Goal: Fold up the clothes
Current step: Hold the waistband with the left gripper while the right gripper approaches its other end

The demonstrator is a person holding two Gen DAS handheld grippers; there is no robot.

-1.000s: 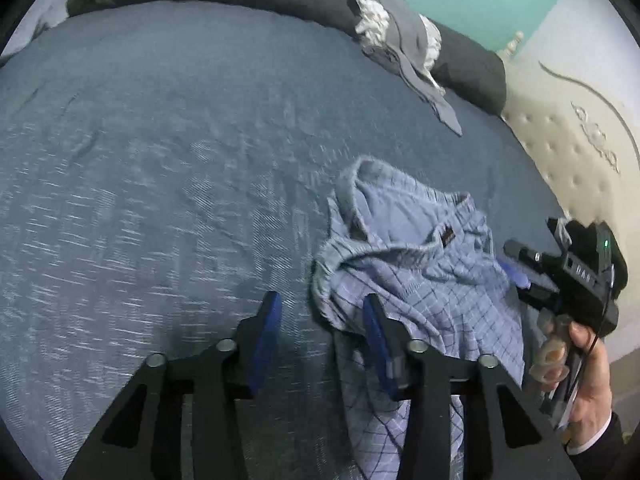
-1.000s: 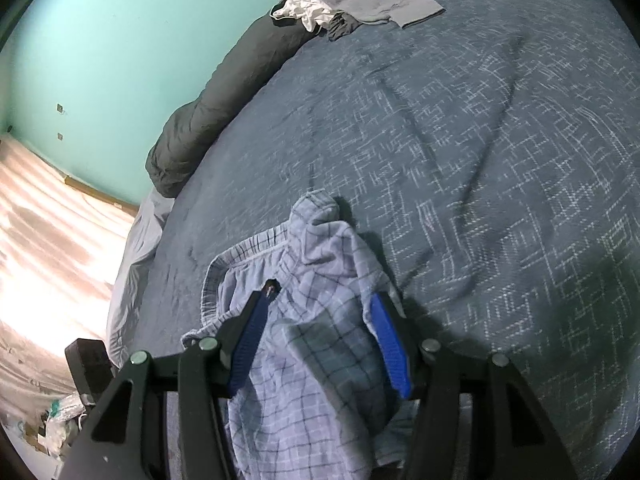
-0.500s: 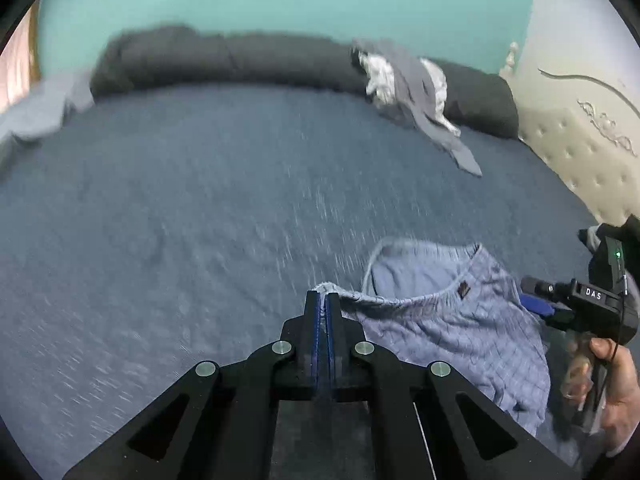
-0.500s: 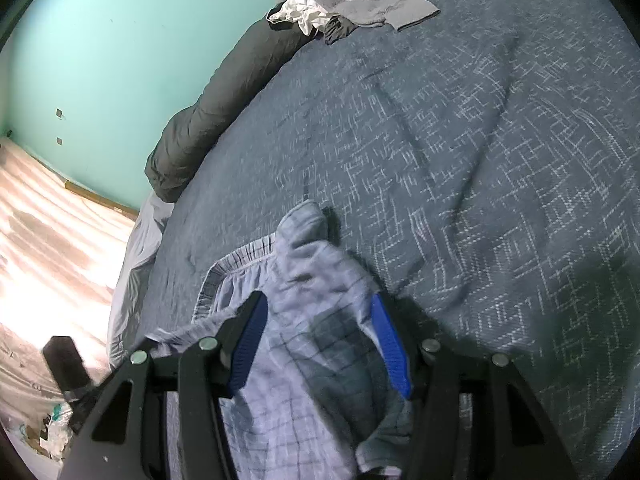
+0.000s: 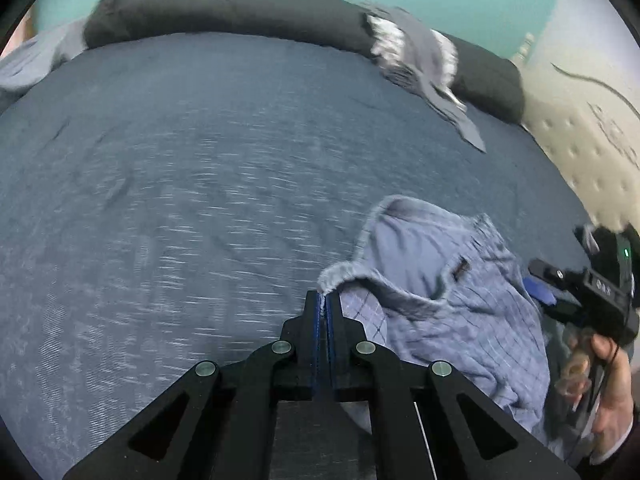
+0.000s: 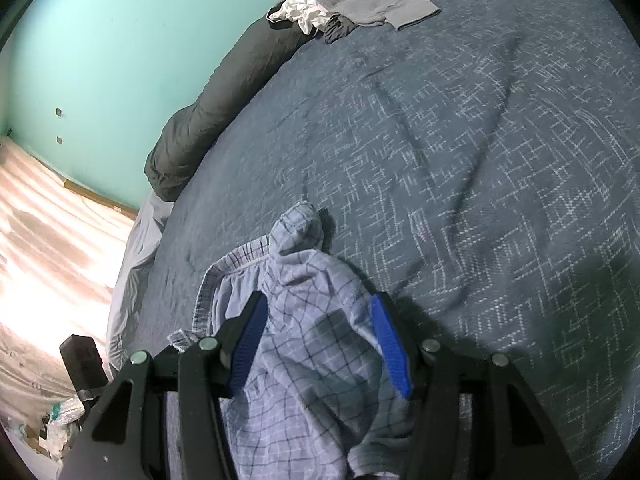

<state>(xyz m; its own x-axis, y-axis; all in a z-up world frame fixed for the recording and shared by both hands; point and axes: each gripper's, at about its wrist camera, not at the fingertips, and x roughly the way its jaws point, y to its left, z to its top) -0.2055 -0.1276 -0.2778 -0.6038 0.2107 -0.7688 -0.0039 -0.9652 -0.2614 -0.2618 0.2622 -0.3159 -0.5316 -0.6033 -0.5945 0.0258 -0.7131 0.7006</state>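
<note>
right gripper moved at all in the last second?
No. In the right wrist view the right gripper frames the checked shorts and the dark bolster at the same spots as before; its jaws stand open over the cloth, not pressing it.

Left gripper (image 5: pixel 323 300) jaws pinched tight together, pitched down; right gripper (image 6: pixel 320 344) jaws parted, half-wide.

Soft cloth and matt black plastic

The checked shorts (image 6: pixel 316 340) are thin woven cloth, crumpled. The bedspread (image 6: pixel 480 160) is rough textured fabric. The left gripper (image 5: pixel 323 300) is matt black plastic with shiny metal rivets; the headboard (image 5: pixel 592 152), right of frame, looks padded and smooth.
</note>
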